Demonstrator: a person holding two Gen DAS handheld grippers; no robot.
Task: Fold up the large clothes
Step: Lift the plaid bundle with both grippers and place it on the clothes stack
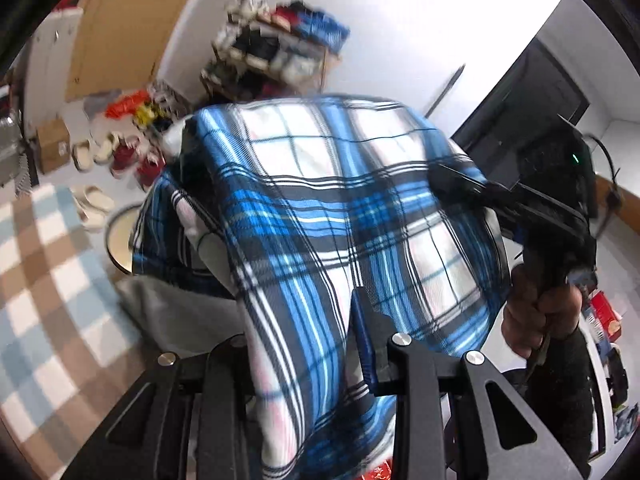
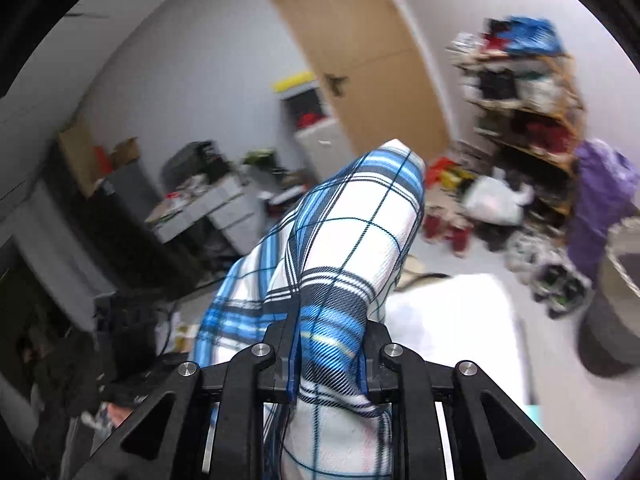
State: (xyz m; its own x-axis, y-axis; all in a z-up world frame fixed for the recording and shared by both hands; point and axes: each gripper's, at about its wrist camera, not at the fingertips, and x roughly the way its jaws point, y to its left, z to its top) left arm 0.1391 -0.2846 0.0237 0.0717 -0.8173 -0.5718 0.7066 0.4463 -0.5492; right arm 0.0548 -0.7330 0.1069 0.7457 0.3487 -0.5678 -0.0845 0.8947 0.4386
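A large blue, white and black plaid shirt (image 1: 328, 216) hangs in the air and fills the left wrist view. My left gripper (image 1: 308, 344) is shut on a fold of it at the bottom. My right gripper (image 1: 472, 192) shows at the right of that view, held by a hand (image 1: 540, 316), and grips the shirt's far edge. In the right wrist view my right gripper (image 2: 330, 344) is shut on a bunch of the plaid shirt (image 2: 352, 232), which drapes over its fingers and rises ahead.
A checked rug (image 1: 48, 280) lies on the floor at left, with shoes (image 1: 120, 156) and a cluttered shelf (image 1: 276, 48) beyond. A wooden door (image 2: 360, 60), desks with clutter (image 2: 200, 200), a white surface (image 2: 460, 320) and a grey basket (image 2: 616, 300) surround.
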